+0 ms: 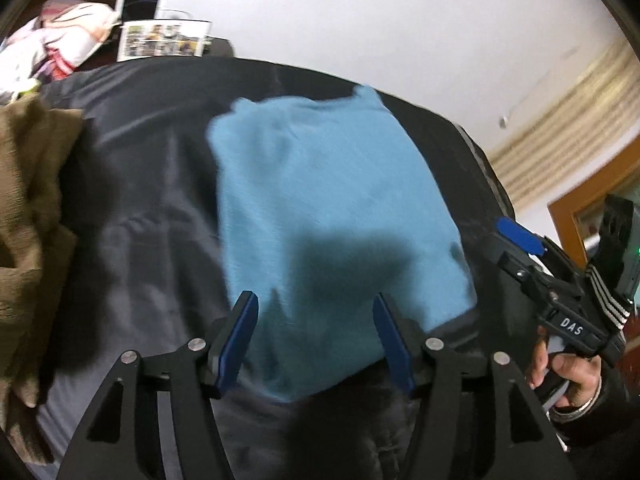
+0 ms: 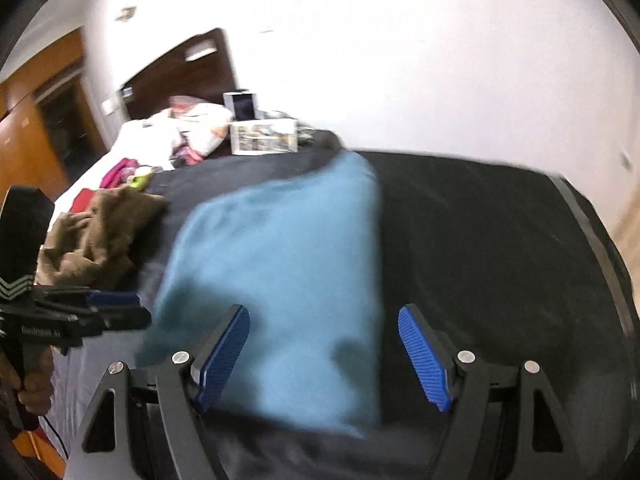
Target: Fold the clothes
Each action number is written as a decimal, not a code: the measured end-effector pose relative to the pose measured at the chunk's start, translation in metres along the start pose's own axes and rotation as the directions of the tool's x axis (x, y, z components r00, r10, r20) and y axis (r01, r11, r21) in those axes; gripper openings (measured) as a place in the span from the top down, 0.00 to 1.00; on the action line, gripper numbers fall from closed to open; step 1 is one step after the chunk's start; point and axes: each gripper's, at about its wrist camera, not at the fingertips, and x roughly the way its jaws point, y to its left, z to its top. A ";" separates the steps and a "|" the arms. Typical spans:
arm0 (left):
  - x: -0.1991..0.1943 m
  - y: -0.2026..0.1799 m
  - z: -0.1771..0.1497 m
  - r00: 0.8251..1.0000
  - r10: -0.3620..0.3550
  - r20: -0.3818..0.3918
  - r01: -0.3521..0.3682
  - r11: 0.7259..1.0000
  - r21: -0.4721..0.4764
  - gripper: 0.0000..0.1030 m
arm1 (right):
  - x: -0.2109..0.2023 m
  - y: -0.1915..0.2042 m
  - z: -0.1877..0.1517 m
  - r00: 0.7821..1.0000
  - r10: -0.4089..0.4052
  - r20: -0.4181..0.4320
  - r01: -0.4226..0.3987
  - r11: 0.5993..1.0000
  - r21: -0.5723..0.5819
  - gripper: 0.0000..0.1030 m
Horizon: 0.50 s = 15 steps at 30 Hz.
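Blue sweater [image 1: 324, 216] lies flat on the dark bed cover [image 1: 144, 184], folded into a long block; in the left wrist view it fills the middle, with its far end up at 12 o'clock and its near end down by the tongs; in the right wrist view the blue sweater [image 2: 276, 280] sits in the middle and a bit toward 9 o'clock, and it looks blurry. Left gripper [image 1: 316, 340] is wide open with nothing in it; its two blue pads [image 1: 236, 344] are above the near edge of the sweater, one at 7 o'clock and one at 5 o'clock; I cannot tell if they touch the cloth. Right gripper [image 2: 324, 356] is wide open too and holds nothing; its blue pads [image 2: 426, 360] stand far apart, one over the sweater and one over the dark cover [image 2: 500, 248]. In the left wrist view the right gripper shows at 3 o'clock, held by a hand [image 1: 568, 376]; in the right wrist view the left gripper shows at 9 o'clock. Brown cloth [image 1: 28, 208] lies in a bumpy heap at 9 o'clock in the left view, well apart from the sweater; the brown cloth [image 2: 96, 236] is at 9 o'clock in the right view too. White box with pictures [image 1: 164, 40] sits at 11 o'clock at the far end of the bed, near a pile of white bedding [image 1: 52, 40]; a white wall [image 1: 360, 20] is behind.
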 end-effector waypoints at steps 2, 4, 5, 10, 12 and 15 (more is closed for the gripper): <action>-0.002 0.010 0.005 1.000 0.018 0.014 -0.018 0.999 -0.030 0.37 | 0.008 0.019 0.007 1.000 0.024 -0.013 -0.025 0.998 -0.055 0.24; -0.005 0.019 0.007 0.999 0.035 0.018 -0.034 0.998 -0.057 0.37 | 0.026 0.046 0.013 1.000 0.025 -0.015 -0.027 0.990 -0.137 0.24; -0.004 0.022 0.008 0.999 0.046 0.013 -0.045 0.997 -0.061 0.36 | 0.035 0.060 0.017 1.000 0.026 -0.017 -0.028 0.984 -0.177 0.24; -0.011 0.028 0.007 0.998 0.064 0.018 -0.063 0.996 -0.059 0.33 | 0.092 0.102 -0.004 0.994 0.031 -0.100 -0.067 0.921 -0.384 0.24; -0.011 0.031 0.008 0.998 0.065 0.021 -0.064 0.996 -0.060 0.31 | 0.103 0.112 -0.027 0.993 0.002 -0.119 -0.056 0.890 -0.452 0.21; -0.006 0.036 0.014 0.998 0.057 0.015 -0.055 0.995 -0.080 0.30 | 0.096 0.112 -0.047 0.998 -0.020 -0.064 -0.013 0.876 -0.482 0.20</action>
